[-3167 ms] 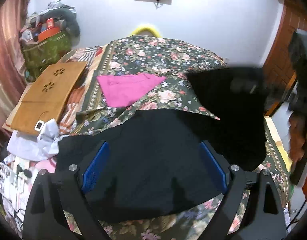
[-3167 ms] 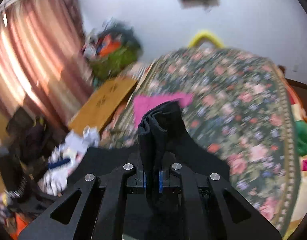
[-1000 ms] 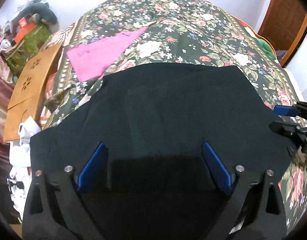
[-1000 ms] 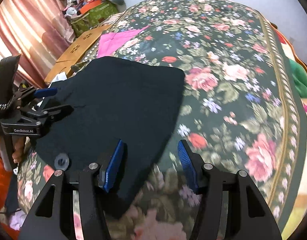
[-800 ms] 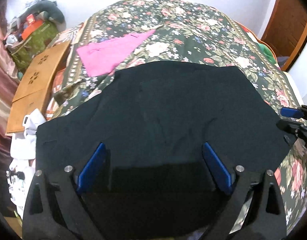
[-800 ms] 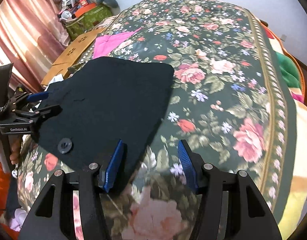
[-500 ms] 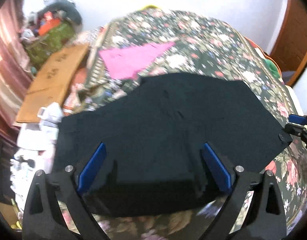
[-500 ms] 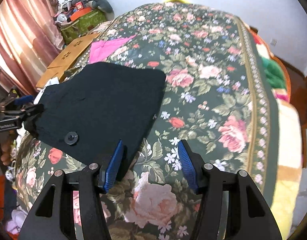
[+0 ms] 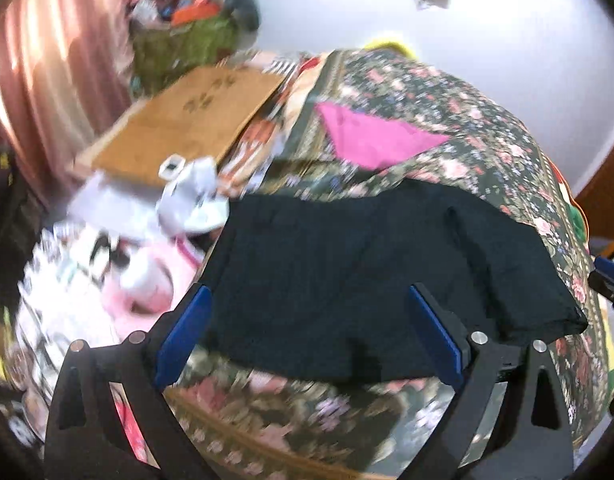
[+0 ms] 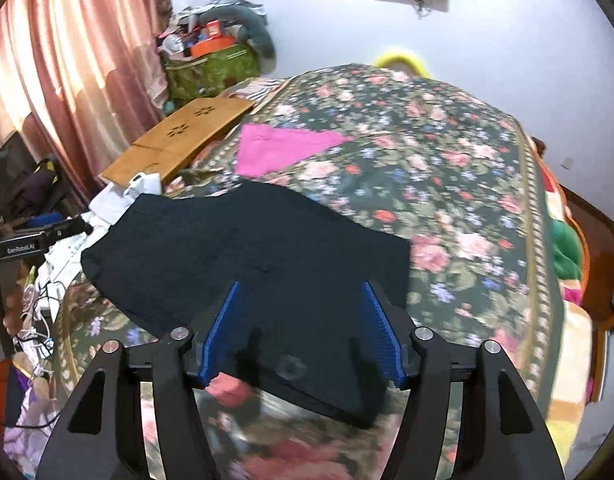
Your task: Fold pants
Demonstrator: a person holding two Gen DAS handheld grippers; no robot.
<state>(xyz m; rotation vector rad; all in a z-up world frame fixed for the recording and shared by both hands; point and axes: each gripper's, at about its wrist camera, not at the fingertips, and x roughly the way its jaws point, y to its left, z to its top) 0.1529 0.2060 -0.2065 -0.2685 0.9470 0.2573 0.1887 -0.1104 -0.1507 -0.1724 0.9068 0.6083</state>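
Starting at the left of the right wrist view: the left hand-held gripper (image 10: 67,229) pokes in at mid-left, level with the left end of the black pants (image 10: 267,264), its tips apparently just off the cloth. From here its jaws are too small to read, but the left wrist view settles it: blue pads (image 9: 183,332) spread wide, nothing between them, dark cloth lying beyond and under the span.

Centre frame now, and there are the pants, a broad flat black slab across the near end of the floral bed (image 10: 447,184), near edge running off toward the bed's edge. A round button (image 10: 291,366) shows low in the centre, close to the near hem. Behind them, upper centre, a pink garment (image 10: 279,148) lies flat and apart from the black cloth.

Lower centre and right: the right hand-held gripper (image 10: 303,336) is also wide, empty, hovering over the near edge by the button.

Judging by that, the next fold has yet to be gripped. To do it well, each gripper should take a corner at its own end, pinching all layers together, then lift level and carry evenly so the edges meet square. The left view is blurred, so that side's exact edge is hard to place.
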